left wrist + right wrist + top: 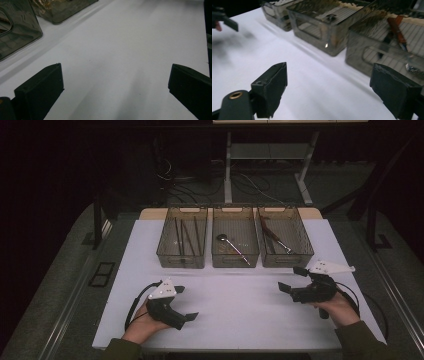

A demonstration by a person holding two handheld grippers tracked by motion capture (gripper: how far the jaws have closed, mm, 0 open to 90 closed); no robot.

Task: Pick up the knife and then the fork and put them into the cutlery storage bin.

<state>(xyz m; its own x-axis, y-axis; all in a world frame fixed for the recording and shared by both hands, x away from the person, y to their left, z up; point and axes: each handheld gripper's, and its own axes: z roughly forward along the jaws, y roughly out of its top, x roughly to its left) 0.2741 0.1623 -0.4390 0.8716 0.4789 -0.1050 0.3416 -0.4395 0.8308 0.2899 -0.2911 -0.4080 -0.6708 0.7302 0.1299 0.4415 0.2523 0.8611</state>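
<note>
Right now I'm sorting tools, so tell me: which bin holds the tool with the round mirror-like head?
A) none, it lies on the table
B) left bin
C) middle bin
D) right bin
C: the round-headed tool lies inside the middle bin, in the high view.

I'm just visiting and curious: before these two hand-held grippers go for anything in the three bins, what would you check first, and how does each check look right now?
1. Left gripper open and holding nothing: ok; its jaws stand wide apart over the bare white table.
2. Right gripper open and holding nothing: ok; jaws apart, pointing toward the bins.
3. Both grippers apart from the bins: ok; each sits nearer the person than the bins' front walls.
4. Tools lying inside the bins: ok; thin rods in the left bin, a round-headed tool in the middle bin, a red-handled tool in the right bin.
5. Which tool to pick first: cannot tell.
</note>
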